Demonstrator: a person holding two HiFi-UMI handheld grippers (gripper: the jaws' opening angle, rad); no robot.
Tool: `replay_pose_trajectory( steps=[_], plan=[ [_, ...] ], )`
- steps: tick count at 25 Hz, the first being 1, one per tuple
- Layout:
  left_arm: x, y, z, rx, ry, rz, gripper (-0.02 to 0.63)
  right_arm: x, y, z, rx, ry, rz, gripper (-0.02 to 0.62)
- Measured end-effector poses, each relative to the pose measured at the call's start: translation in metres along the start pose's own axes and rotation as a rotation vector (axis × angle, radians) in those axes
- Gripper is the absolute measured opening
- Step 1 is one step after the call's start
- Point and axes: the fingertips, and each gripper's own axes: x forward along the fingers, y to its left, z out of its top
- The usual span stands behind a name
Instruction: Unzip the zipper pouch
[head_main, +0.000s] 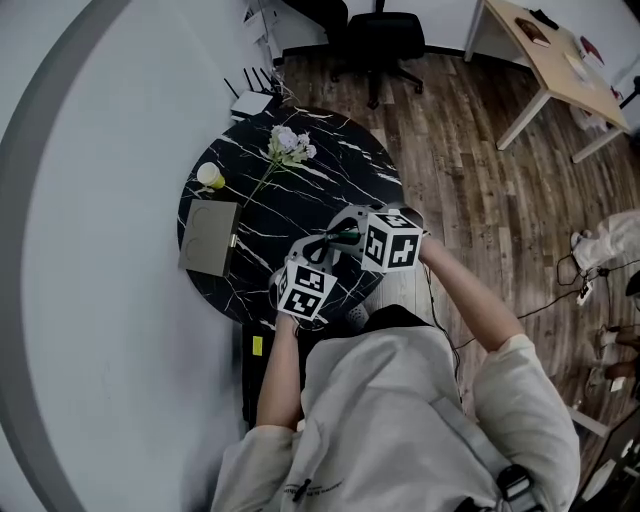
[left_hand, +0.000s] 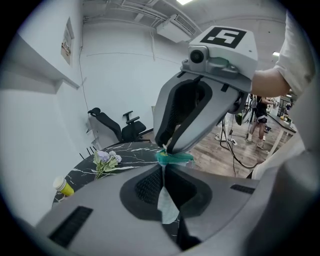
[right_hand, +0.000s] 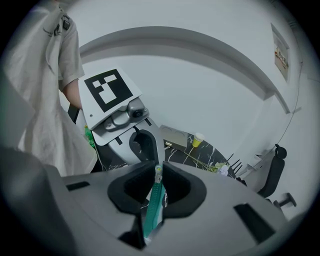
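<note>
The zipper pouch (head_main: 346, 238) hangs in the air between both grippers, above the near edge of the black marble table (head_main: 330, 170). Its green zipper strip (right_hand: 153, 200) runs up between the jaws of my right gripper (right_hand: 158, 169), which are closed on the pale pull (right_hand: 158, 173) at its top. My left gripper (left_hand: 164, 169) is shut on the pouch's pale fabric (left_hand: 168, 205) just under the green zipper end (left_hand: 176, 158). The two grippers face each other tip to tip; the right gripper (left_hand: 168, 148) fills the left gripper view.
On the table lie a sprig of pale flowers (head_main: 289, 146), a yellow cup (head_main: 210, 177) and a flat grey box (head_main: 211, 238). An office chair (head_main: 380, 42) and a wooden desk (head_main: 552, 52) stand beyond on the wood floor. Cables (head_main: 585, 275) trail at the right.
</note>
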Motion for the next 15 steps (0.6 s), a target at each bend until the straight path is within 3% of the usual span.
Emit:
replay_pose_trajectory(
  steps=[10, 15],
  plan=[
    [-0.003, -0.001, -0.001, -0.025, -0.011, 0.005, 0.025, -0.012, 0.007, -0.006, -0.030, -0.009, 0.002, 0.049],
    [-0.004, 0.003, -0.002, -0.023, -0.023, -0.001, 0.025, -0.011, 0.008, -0.007, -0.134, -0.007, -0.027, 0.043]
  ],
)
